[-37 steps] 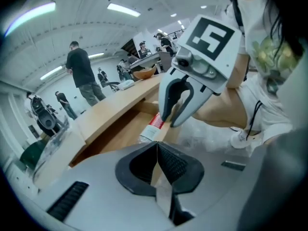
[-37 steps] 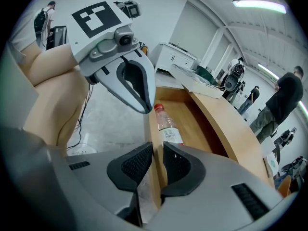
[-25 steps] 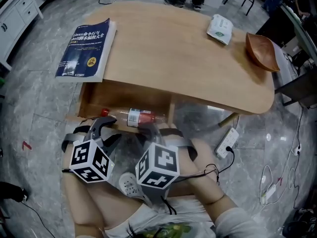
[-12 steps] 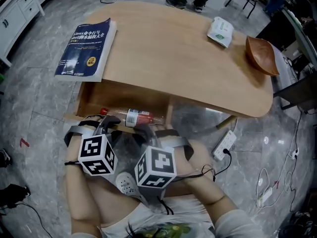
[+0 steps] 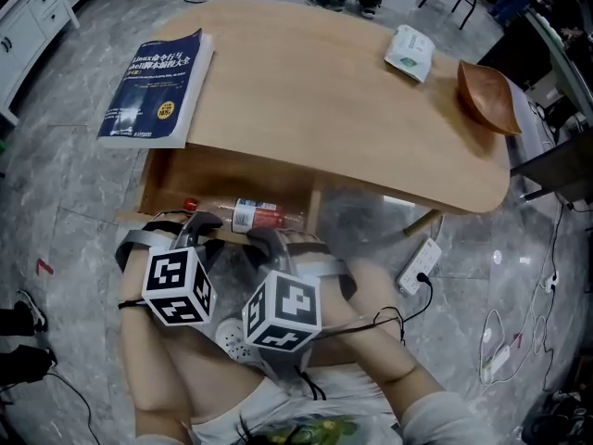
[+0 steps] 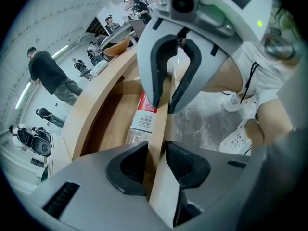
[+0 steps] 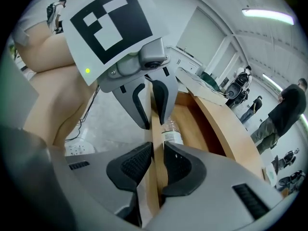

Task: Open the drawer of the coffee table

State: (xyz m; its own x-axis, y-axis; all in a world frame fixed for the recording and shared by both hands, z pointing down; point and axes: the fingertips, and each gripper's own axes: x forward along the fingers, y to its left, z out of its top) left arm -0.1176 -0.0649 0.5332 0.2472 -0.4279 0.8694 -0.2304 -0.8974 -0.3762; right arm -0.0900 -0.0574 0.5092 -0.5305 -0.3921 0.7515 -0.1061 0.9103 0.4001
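Drawer [image 5: 232, 182] of the coffee table sits in the middle left of the head view, already drawn part-way out from under the worktop [image 5: 315, 100], with its open box showing below the worktop's near edge. Both tools straddle the drawer front [image 6: 158, 129], which runs up the centre of each gripper view. The left gripper [image 6: 156, 163] has just been closing its jaws, and its pads now lie against both faces of that panel. The right gripper [image 7: 155, 165] pinches the same panel just beside it. To finish the pull well, both should probably draw together and straight towards the bottom of the head view. That keeps the panel square so the box does not rack, and the grip should stay low on the top edge so the pads do not slip off. Room to travel looks short, since the person's bare legs [image 5: 185, 378] lie directly behind the grippers, with a white shoe [image 5: 233, 346] between them. The book [image 5: 153, 86] overhangs the worktop's left edge above the drawer and should be left unknocked. A power strip [image 5: 419, 265] lies on the floor at lower right, well apart. The bottle [image 5: 259, 216] lying loose in the box may roll.
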